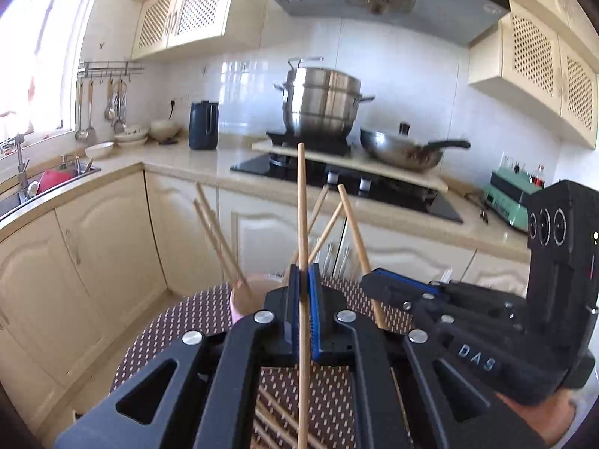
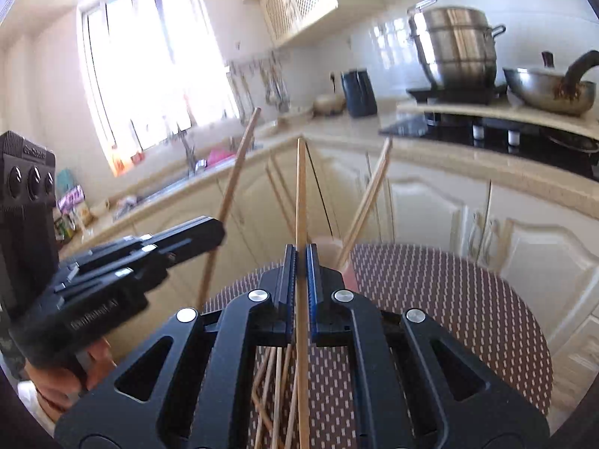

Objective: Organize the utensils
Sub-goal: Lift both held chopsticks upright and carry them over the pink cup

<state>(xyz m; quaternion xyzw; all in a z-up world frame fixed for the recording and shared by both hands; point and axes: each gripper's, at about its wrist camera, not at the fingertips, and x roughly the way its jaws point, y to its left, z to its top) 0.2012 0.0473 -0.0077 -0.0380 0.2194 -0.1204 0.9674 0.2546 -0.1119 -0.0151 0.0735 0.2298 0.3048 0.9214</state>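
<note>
The chopsticks (image 1: 301,202) are showing as pale, matt wood, smooth along their length. The left tool (image 1: 303,277) is looking like matt black plastic with blue ribbed pads and bright metal screws; the right tool (image 2: 301,258) is showing the same. The round desk (image 2: 449,299) is wearing a brown woven-looking mat. On the far side, the steamer pot (image 1: 322,101) is gleaming as glossy polished metal.
</note>
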